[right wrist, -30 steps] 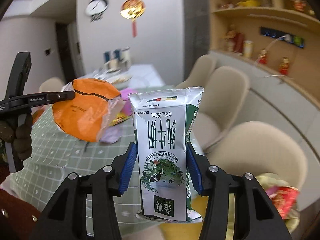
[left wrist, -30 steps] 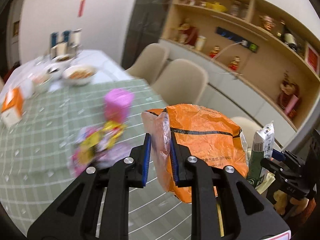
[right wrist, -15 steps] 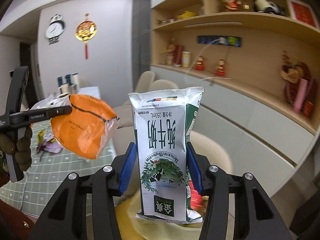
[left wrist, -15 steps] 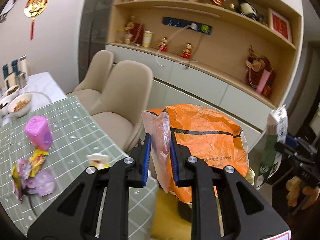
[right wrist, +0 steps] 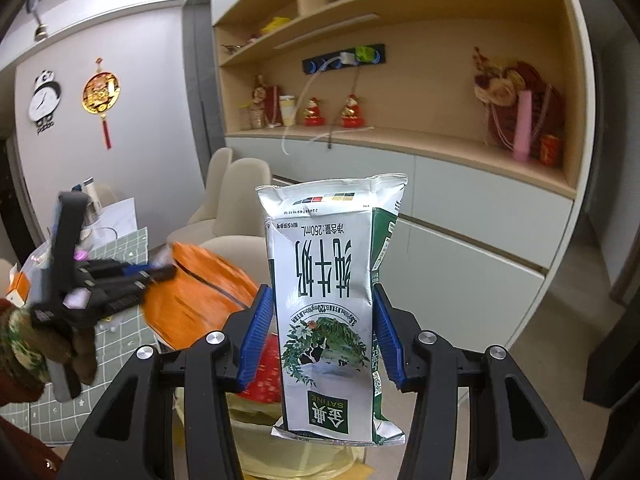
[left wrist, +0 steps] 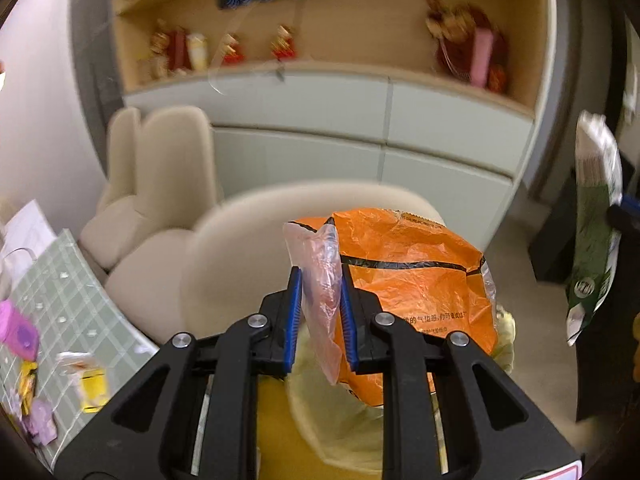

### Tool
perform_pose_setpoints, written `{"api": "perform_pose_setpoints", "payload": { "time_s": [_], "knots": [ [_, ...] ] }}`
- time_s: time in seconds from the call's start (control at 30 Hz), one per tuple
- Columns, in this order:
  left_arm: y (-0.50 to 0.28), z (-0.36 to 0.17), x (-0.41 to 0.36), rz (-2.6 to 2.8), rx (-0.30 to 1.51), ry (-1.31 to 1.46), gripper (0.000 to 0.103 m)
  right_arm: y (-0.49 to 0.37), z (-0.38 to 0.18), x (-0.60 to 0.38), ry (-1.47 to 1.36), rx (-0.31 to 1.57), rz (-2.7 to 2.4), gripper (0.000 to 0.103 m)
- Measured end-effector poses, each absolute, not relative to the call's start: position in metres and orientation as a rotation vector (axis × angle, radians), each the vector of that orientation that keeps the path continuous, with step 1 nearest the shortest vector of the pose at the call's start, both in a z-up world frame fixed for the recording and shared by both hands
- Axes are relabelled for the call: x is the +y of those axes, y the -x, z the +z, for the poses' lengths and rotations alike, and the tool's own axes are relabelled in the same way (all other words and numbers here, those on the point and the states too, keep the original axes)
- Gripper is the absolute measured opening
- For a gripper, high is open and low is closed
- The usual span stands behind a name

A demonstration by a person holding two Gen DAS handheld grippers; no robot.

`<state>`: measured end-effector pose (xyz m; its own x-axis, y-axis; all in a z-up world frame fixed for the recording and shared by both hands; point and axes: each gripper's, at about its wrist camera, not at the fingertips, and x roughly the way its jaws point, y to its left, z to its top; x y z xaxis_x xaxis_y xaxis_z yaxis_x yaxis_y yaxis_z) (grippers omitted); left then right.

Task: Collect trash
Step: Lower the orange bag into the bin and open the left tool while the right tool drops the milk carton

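Observation:
My left gripper (left wrist: 320,304) is shut on the clear edge of an orange plastic bag (left wrist: 412,280), which hangs in the air above a bin lined with a yellow bag (left wrist: 340,420). My right gripper (right wrist: 324,328) is shut on a white and green milk carton (right wrist: 332,300), held upside down over the same yellow liner (right wrist: 280,432). In the right wrist view the left gripper (right wrist: 160,272) and its orange bag (right wrist: 192,300) sit to the left, in a gloved hand (right wrist: 48,344). The carton (left wrist: 596,232) shows at the right edge of the left wrist view.
Beige chairs (left wrist: 240,260) stand between the bin and the green checked table (left wrist: 60,312), where wrappers (left wrist: 88,376) and a pink cup (left wrist: 16,328) lie. A cabinet with shelves (right wrist: 440,200) runs along the wall behind. A red packet (right wrist: 264,372) lies in the bin.
Both grippers swung away from the table toward the cabinet and now hang over the yellow-lined bin. Each kept its grip: the orange bag on the left, the carton on the right.

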<state>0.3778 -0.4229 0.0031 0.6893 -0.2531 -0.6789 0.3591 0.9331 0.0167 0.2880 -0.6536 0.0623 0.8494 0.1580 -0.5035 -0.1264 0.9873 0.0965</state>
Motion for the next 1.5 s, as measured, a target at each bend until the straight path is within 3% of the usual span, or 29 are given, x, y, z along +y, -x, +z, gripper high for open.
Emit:
{"api": "perform_pose_setpoints", "payload": {
  "time_s": [0.2,0.43,0.6,0.87,1.23,1.5],
  "knots": [
    [-0.392,-0.05,-0.467,-0.399,0.943,-0.212,0.017,-0.295,0.041,-0.669,-0.102,0.569,0.144,0.047],
    [-0.393,-0.059,-0.459,-0.394,1.021,-0.143,0.016,-0.307,0.021,-0.674,-0.152,0.599,0.176,0.047],
    [-0.386,-0.053,-0.449,-0.391,1.015,-0.124,0.017,-0.322,0.022,-0.663,-0.162,0.59,0.226,0.047],
    [-0.377,-0.039,-0.419,-0.386,0.981,-0.054,0.034,-0.338,0.041,-0.622,-0.109,0.549,0.304,0.047],
    [-0.358,-0.016,-0.372,-0.354,0.939,0.049,0.037,-0.373,0.055,-0.578,-0.069,0.549,0.357,0.047],
    [-0.341,-0.005,-0.329,-0.311,0.925,0.134,0.04,-0.407,-0.015,-0.56,-0.03,0.759,0.34,0.047]
  ]
}}
